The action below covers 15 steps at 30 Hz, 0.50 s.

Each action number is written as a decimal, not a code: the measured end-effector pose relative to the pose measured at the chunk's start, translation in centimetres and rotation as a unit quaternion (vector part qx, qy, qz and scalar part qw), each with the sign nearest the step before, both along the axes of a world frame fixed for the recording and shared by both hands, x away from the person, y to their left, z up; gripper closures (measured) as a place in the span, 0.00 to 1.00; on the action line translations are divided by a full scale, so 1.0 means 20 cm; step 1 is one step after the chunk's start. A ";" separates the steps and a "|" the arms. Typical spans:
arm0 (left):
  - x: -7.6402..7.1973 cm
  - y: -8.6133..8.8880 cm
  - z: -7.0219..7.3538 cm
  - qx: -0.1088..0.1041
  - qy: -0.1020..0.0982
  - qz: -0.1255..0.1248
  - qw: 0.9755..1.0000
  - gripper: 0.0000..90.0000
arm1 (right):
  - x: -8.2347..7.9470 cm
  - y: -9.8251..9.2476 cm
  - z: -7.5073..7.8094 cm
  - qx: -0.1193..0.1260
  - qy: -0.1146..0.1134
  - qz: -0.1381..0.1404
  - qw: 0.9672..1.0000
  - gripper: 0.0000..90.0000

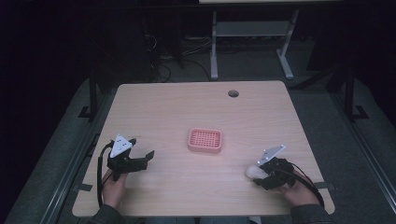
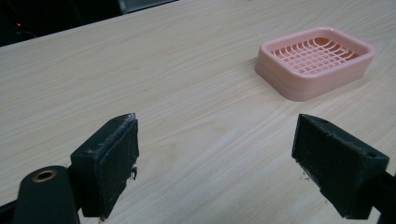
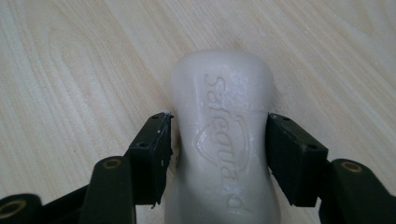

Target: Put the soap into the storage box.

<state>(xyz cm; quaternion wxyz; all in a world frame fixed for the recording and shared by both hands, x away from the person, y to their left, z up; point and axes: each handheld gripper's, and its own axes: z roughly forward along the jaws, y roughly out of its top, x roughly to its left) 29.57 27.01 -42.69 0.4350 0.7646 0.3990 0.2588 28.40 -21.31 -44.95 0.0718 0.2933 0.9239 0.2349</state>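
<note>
The white soap bar (image 3: 222, 140) sits right between the two pads of the right gripper (image 3: 219, 154), lying flat on the wooden table (image 1: 187, 107). In the right gripper view both pads (image 3: 152, 154) look pressed against the bar's narrow waist, one on each side, so I'd call that clamped on the soap. The bar pokes out past the pad tips toward 12 o'clock in that view. From the high view the soap (image 1: 254, 171) is a pale blob at the tip of the right gripper (image 1: 262, 173), down near the table's front edge at around 4 o'clock from the table's middle.

Count: one soap bar, one pink soap dish (image 1: 204, 141), two grippers, one table.

The dish sits near the middle of the table, well apart from the soap, roughly at 10 o'clock from it. The left gripper (image 1: 140, 161) is off at about 8 o'clock from the dish, pointing across the table, with its jaws wide apart and nothing between them.

The right gripper view lets you read the raised "Safeguard" lettering and a shield logo on the bar, which the high view is too far off to show. The left gripper view (image 2: 215, 154) shows the dish (image 2: 315, 63) up at 1 o'clock with its grid bottom clearly visible.
</note>
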 end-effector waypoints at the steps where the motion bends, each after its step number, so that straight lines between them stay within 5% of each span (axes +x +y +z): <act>1: 0.00 0.00 0.00 0.000 0.000 -0.001 1.000 0.16 | 0.00 0.00 0.00 0.001 0.002 0.000 1.000 0.47; 15: 0.00 0.02 0.00 -0.010 0.001 0.005 1.000 0.16 | 0.00 -0.01 -0.01 0.000 -0.004 -0.003 1.000 0.53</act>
